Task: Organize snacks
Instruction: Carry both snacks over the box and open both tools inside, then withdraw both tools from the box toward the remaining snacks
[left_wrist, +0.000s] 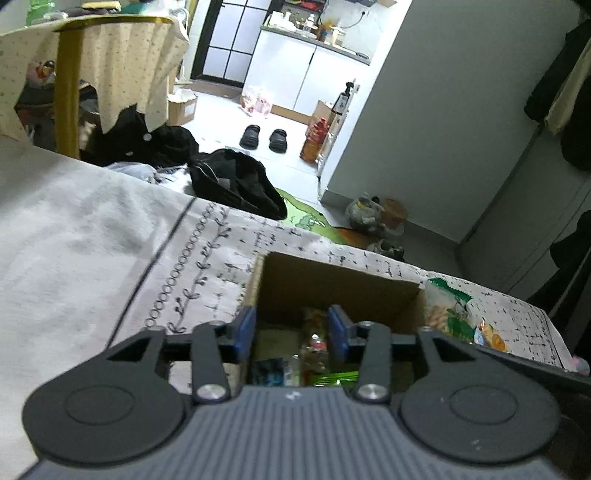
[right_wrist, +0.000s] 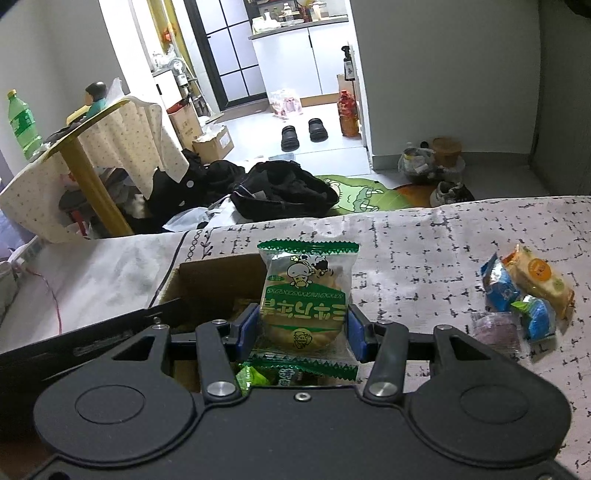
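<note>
Hovering over the open brown cardboard box (left_wrist: 332, 284), the left tongs (left_wrist: 291, 330) stand partly open with nothing between the blue pads; loose wrapped snacks lie in the box just below them. No earlier view is given, so only that empty gap can be told. The right tongs (right_wrist: 301, 326) are clamped on the sides of a clear, green-edged packet holding a round biscuit (right_wrist: 306, 295), which stands upright between the pads, just to the right of the box's near corner and above its rim. A small heap of blue, orange and purple wrapped snacks (right_wrist: 524, 295) waits on the patterned cloth (right_wrist: 424, 240) well to the right of those tongs. To do this step well, I judge the right tongs should carry the packet left until it is squarely over the box mouth, lower it past the rim, then release, while the left tongs draw aside to leave room
</note>
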